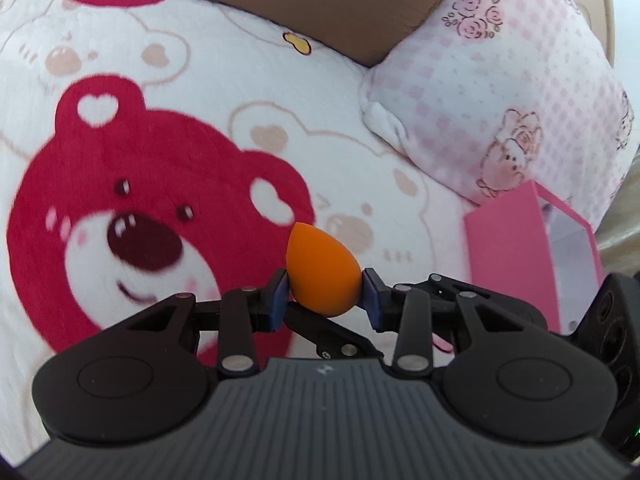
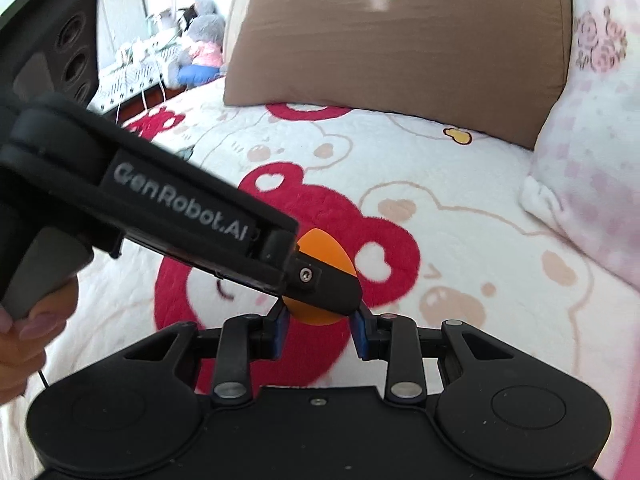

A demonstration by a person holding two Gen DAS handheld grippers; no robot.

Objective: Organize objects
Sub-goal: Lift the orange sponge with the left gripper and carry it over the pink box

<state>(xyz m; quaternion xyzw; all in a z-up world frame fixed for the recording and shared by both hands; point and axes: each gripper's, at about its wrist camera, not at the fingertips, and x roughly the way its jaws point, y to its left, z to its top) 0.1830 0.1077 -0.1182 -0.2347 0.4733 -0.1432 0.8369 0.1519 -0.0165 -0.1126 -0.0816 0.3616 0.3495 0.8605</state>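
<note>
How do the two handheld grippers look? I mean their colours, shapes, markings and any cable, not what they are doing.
Both grippers are matte black, with rounded housings, silver pivot pins and linkage bars ending in blue finger pads. The left gripper carries grey "GenRobot.AI" lettering on its side and a grey handle, with a thin dark cable below the left hand, whose nails look pale pink. The right gripper shows no lettering here.
</note>
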